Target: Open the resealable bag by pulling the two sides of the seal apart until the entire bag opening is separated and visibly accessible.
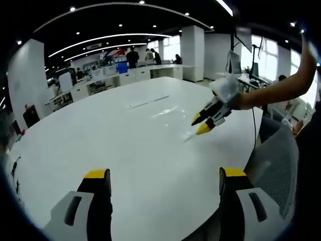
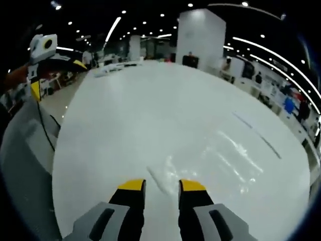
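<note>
Left gripper (image 1: 164,175) rises from the bottom of the left gripper view with its two yellow-tipped jaws set wide apart and nothing between them; it hangs above the near part of the white counter (image 1: 100,130). Further over the counter, to the right in this view, the right gripper (image 1: 200,123) reaches in, held by a person's hand (image 1: 231,98) on a bare forearm, its yellow tips pointing down at the near end of the resealable bag (image 1: 173,118).

The bag is clear plastic and lies flat on the counter, showing mostly as glare and faint creases, so its edges are hard to trace. Whether its seal is parted cannot be told.

In the right gripper view, the right gripper (image 2: 162,187) has its jaws a narrow gap apart, with the bag (image 2: 220,160) spread out ahead of them and to the right. A corner or edge of the plastic reaches to just before the gap between the tips; whether the jaws touch it is not clear, and they hold nothing visibly. At the upper left of this view the left gripper (image 2: 55,75) appears, well apart from the bag, beside the counter's rim.

A mesh-backed chair (image 1: 276,165) stands at the counter's edge. Behind are a white pillar (image 2: 199,37), desks and a few people standing far off.
</note>
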`<state>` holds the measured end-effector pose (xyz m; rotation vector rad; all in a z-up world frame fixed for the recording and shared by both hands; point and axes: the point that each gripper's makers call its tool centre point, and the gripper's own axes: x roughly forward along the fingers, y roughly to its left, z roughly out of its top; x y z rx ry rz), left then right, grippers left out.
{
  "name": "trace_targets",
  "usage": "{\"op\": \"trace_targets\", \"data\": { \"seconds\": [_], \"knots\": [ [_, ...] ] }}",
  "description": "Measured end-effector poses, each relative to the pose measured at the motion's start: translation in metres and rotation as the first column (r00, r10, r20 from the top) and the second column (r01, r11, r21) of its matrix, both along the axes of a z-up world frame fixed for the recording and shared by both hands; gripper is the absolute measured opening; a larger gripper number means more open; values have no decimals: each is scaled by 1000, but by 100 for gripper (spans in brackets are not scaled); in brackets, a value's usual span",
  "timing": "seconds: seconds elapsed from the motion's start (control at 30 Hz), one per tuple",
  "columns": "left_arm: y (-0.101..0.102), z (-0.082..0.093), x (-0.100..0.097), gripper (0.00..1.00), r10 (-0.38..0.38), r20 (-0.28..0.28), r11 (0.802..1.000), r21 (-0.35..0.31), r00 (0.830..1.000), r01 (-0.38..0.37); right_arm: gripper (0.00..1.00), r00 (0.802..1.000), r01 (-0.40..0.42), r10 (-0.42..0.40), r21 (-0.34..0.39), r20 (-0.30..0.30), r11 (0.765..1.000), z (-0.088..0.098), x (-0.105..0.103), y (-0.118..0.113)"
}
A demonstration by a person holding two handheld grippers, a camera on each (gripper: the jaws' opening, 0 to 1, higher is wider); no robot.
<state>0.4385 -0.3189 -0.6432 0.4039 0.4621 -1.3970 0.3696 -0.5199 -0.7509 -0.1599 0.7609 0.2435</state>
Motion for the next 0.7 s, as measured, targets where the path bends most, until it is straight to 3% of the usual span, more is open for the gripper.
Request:
{"op": "trace_targets", "data": {
  "seconds": [0.2, 0.37, 0.7],
  "knots": [
    [1, -3, 0, 87, -4, 13, 1000, 24, 1000, 4, 11, 999, -40, 40, 1, -22, 999, -10, 4, 4],
    [2, -6, 3, 85, 15, -9, 1000, 26, 1000, -15, 10, 997, -54, 52, -31, -50, 998, -19, 3, 1],
    [0, -10, 2, 84, 21, -33, 1000, 23, 999, -21, 5, 996, -64, 62, -28, -68, 998, -26, 5, 0]
  ]
}}
